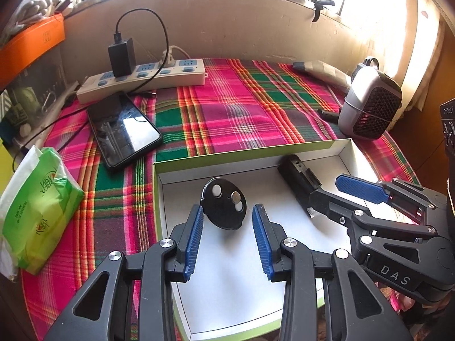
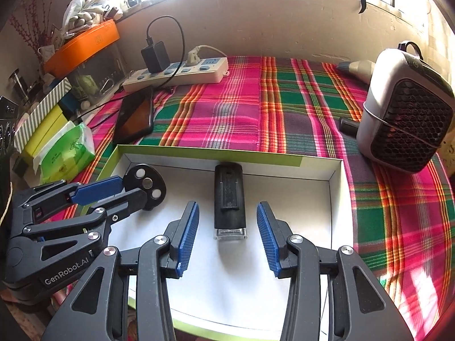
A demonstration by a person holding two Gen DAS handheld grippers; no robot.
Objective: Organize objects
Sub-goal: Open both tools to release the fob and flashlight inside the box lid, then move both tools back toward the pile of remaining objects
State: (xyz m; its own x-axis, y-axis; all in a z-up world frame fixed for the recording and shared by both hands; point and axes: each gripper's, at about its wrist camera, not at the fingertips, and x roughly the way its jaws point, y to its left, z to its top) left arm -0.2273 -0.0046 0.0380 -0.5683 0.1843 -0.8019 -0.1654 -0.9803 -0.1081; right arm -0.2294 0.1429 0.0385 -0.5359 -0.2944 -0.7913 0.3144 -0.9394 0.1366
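- A shallow white box [image 1: 345,149] with a lime-green rim sits on a table draped in a pink, green and red plaid cloth [image 1: 227,108].
- The left gripper [image 1: 229,213] hangs over the box's left half, its blue-padded jaws spread apart and holding nothing; a black round disc [image 1: 224,204] with three silver spots lies on the box floor just ahead of the fingertips, touched by neither pad.
- The right gripper [image 2: 227,210] hovers over the box's right half, jaws likewise apart and empty-handed; a black oblong device [image 2: 229,199] with a clear end lies flat on the floor between the two pads, with white floor visible on either side of it.
- Beyond the box, a dark smartphone [image 1: 123,129] lies face up near a white power strip [image 1: 142,78] carrying a black charger [image 1: 121,56].
- A green tissue pack [image 1: 39,207] rests at the cloth's left edge.
- A small grey fan heater [image 2: 403,108] stands at the right, well apart from the box.
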